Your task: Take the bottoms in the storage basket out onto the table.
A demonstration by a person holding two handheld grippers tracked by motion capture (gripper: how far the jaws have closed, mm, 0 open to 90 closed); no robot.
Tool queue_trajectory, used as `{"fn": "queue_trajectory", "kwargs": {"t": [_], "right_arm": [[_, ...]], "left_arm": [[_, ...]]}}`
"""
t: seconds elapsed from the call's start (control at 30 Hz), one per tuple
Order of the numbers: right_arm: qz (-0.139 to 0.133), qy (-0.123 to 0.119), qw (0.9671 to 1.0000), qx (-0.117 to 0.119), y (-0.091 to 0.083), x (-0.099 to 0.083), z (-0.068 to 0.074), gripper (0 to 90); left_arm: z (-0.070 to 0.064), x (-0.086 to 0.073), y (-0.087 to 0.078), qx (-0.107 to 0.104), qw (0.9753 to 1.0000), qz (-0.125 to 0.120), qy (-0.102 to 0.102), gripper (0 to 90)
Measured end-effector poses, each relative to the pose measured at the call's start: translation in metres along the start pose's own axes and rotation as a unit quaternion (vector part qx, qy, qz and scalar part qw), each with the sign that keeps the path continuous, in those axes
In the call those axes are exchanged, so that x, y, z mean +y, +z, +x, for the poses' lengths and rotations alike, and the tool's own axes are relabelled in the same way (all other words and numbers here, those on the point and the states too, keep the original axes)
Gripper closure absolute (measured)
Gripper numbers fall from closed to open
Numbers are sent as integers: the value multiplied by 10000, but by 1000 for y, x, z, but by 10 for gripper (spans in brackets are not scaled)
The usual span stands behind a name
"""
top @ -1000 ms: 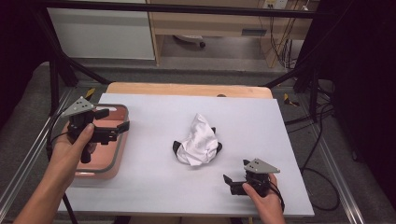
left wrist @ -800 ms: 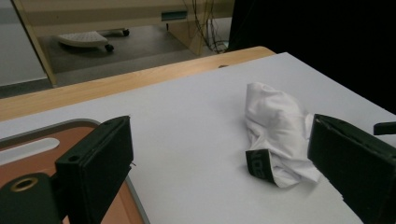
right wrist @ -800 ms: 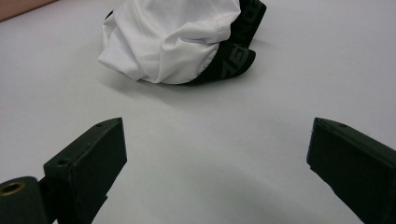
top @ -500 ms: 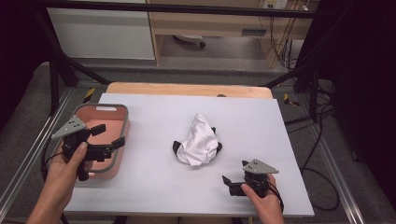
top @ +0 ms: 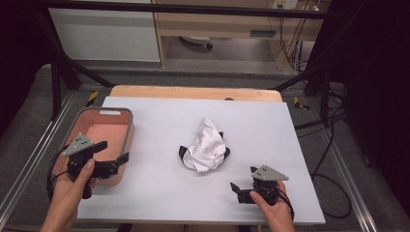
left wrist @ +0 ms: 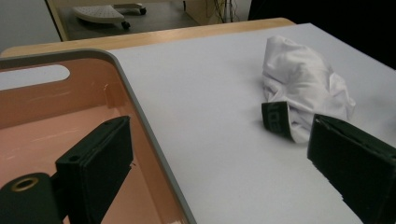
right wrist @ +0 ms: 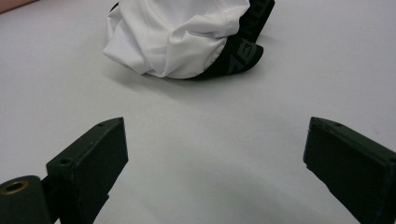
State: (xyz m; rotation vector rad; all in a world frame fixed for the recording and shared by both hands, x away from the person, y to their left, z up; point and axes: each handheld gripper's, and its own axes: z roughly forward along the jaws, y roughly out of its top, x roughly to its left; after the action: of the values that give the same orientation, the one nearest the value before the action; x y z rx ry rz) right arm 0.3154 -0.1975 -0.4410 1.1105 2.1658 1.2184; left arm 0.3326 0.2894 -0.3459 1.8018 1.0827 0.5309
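Crumpled white cloth garment with a black lettered waistband [top: 205, 148]: lies in a heap near the middle of the white desk top [top: 270, 125], well clear of every edge. Long axis, as I read it in the high view, runs from the far edge toward the near edge, leaning slightly to the near-left corner; the black band shows at the near end and both lower flanks.

Right-hand tongs [top: 241, 189]: I hold them low near the near edge, right of centre, jaws spread wide with nothing between. Garment [right wrist: 182, 35] sits ahead of them, toward the far-left, with bare desk between. Nearer of the two.

Left-hand tongs [top: 112, 157]: I hold them over the near-right corner of the salmon-pink plastic bin with grey rim [top: 125, 112], at the left edge of the desk. Jaws parted, empty. One jaw hangs over the bin interior [left wrist: 42, 121], the other over the desk. Garment [left wrist: 303, 88] lies off to their right, a good stretch of desk away.

Judgement: the coming move turns on the garment lying between the two tongs, closer to the right pair; the waistband end faces that pair and looks the readiest hold.
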Motion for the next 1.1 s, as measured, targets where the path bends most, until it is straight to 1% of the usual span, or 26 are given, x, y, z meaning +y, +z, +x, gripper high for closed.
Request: {"fn": "queue_trajectory", "kwargs": {"t": [0.1, 0.27, 0.37, 0.43, 0.47, 0.53, 0.6, 0.63, 0.77, 0.87, 1.0, 1.07, 1.1], "right_arm": [[3, 6, 10000, 1, -1, 0, 0, 66], [7, 11, 10000, 27, 0, 1, 1, 65], [16, -25, 10000, 44, 1, 1, 2, 65], [25, -33, 10000, 49, 0, 0, 2, 65], [14, -35, 10000, 35, 0, 0, 2, 65], [-7, -3, 10000, 46, -1, 0, 2, 65], [-9, 26, 10000, 62, -1, 0, 1, 65], [1, 31, 10000, 58, 0, 0, 1, 66], [5, 23, 10000, 64, 0, 1, 2, 66], [12, 3, 10000, 52, 0, 1, 2, 67], [11, -30, 10000, 39, -1, 1, 3, 67], [-3, -7, 10000, 36, -1, 0, 2, 67], [4, 12, 10000, 38, -1, 0, 2, 67]], "left_arm": [[-6, -4, 4, 5, 9999, 84, 94, 64], [-15, -12, 11, -45, 9995, 244, 184, 61], [-20, -16, 15, -58, 9991, 335, 259, 61], [-23, -19, 15, 7, 9988, 362, 327, 60], [-24, -20, 15, 5, 9985, 397, 366, 60], [-27, -22, 15, 48, 9983, 384, 446, 60], [-28, -24, 14, 17, 9982, 376, 461, 58], [-28, -24, 14, -6, 9984, 375, 433, 58], [-22, -25, 12, 15, 9989, 329, 342, 58], [-17, -25, 7, 53, 9991, 249, 328, 58], [-8, -27, 1, 98, 9994, 222, 240, 58], [-3, -28, -2, 134, 9995, 186, 195, 58], [-1, -29, -3, 116, 9997, 150, 177, 58]]}}
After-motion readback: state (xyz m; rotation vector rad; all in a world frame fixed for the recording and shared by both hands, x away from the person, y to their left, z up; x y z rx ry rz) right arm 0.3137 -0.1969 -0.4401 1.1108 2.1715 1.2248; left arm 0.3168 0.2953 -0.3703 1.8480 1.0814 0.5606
